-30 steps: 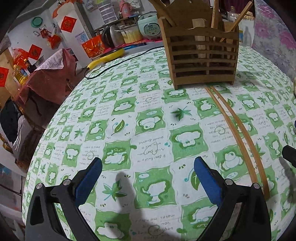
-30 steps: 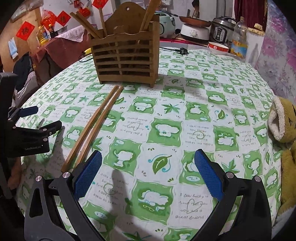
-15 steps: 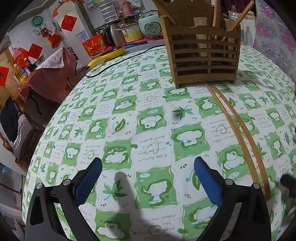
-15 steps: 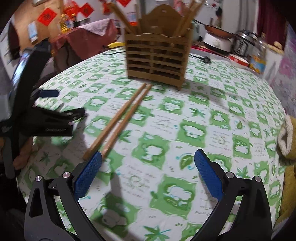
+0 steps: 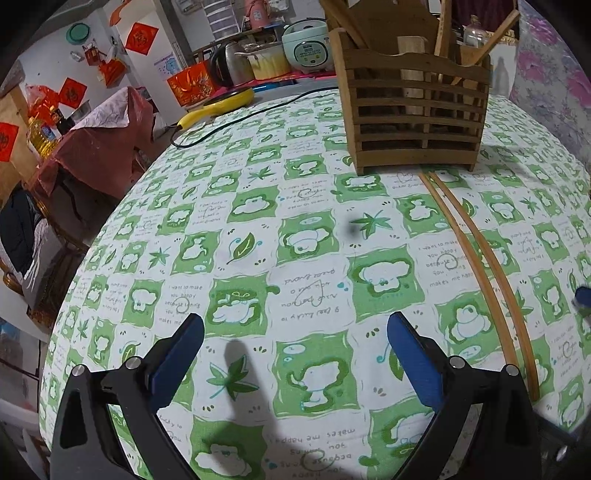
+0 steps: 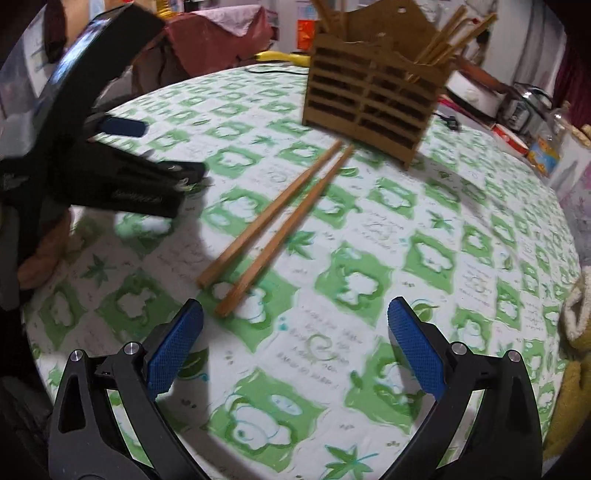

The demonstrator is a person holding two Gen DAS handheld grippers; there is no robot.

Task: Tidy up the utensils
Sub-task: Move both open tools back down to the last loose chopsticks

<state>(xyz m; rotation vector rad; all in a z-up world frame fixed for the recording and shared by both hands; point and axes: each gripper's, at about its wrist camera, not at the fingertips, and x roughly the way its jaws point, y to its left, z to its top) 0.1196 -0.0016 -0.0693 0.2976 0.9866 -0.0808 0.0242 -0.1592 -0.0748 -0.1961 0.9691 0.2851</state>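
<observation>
2 wooden chopsticks (image 6: 275,221) lie side by side on the green-and-white tablecloth (image 6: 424,258), their far tips close to the foot of the slatted wooden utensil holder (image 6: 373,99). The right gripper (image 6: 295,332) hangs over the cloth with its blue pads spread wide and nothing between them; the near ends of the chopsticks sit just ahead of its left pad. The left gripper (image 5: 295,343) is equally wide apart and empty, with the chopsticks (image 5: 480,258) running past its right side toward the holder (image 5: 413,99).

Only the right wrist view shows the left gripper from outside (image 6: 122,173), black and blurred at the left edge, and a yellowish plush item (image 6: 576,350) at the table's right rim. Only the left wrist view shows the yellow appliance (image 5: 218,105) with its black cord (image 5: 251,118), the kettle (image 5: 229,68) and the pale green rice cooker (image 5: 306,46) behind the table, plus red paper decorations (image 5: 142,33) on the wall.

The cloth is printed with repeated script; "I want to make you happy" and "makes me happy" can be read in the left wrist view. Lettering on the left gripper's body is too blurred to read.
</observation>
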